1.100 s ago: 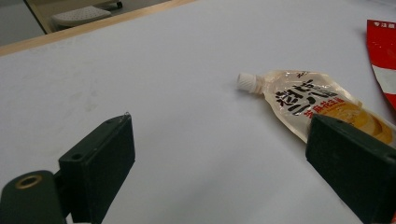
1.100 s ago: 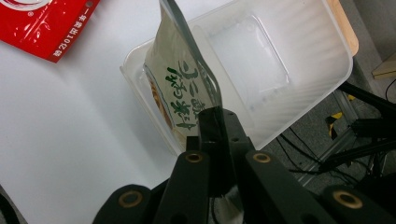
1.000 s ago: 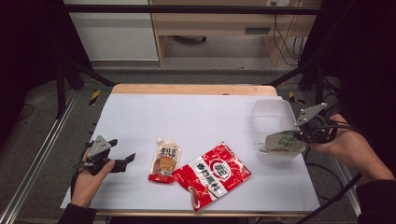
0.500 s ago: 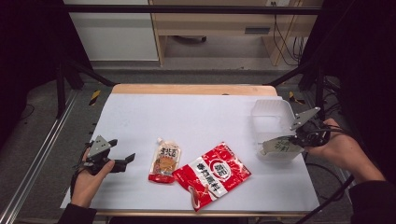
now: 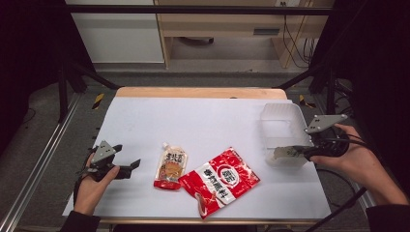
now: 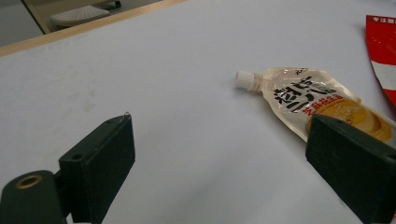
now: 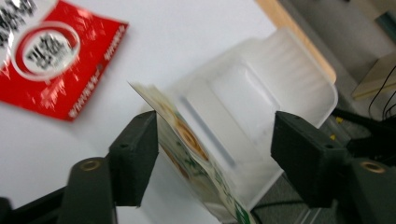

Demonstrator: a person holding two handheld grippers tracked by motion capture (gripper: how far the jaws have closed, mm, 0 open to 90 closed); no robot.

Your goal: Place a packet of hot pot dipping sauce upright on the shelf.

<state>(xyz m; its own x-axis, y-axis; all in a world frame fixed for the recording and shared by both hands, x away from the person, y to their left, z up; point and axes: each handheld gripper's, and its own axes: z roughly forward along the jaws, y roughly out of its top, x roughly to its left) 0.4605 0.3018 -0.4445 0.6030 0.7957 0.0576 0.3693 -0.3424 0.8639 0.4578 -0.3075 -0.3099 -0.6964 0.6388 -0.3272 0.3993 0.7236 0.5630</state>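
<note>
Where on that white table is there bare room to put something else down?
The far half of the white table, behind the spouted pouch and left of the clear tub, lies bare. So does the strip between the left gripper and that pouch. It's crowded at the near middle, where the pouch and red packet touch.

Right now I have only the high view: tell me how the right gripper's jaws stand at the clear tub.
Observer: On the right gripper the jaws have just been opening; they stand apart, with the small packet on edge between them, against one jaw.
Operator: Say where that packet ends.
Observer: Its lower end appears to sit inside the clear tub, by a wall.
Operator: Report the left gripper.
Observer: The left gripper is open with nothing between its jaws; the spouted pouch lies flat ahead.
</note>
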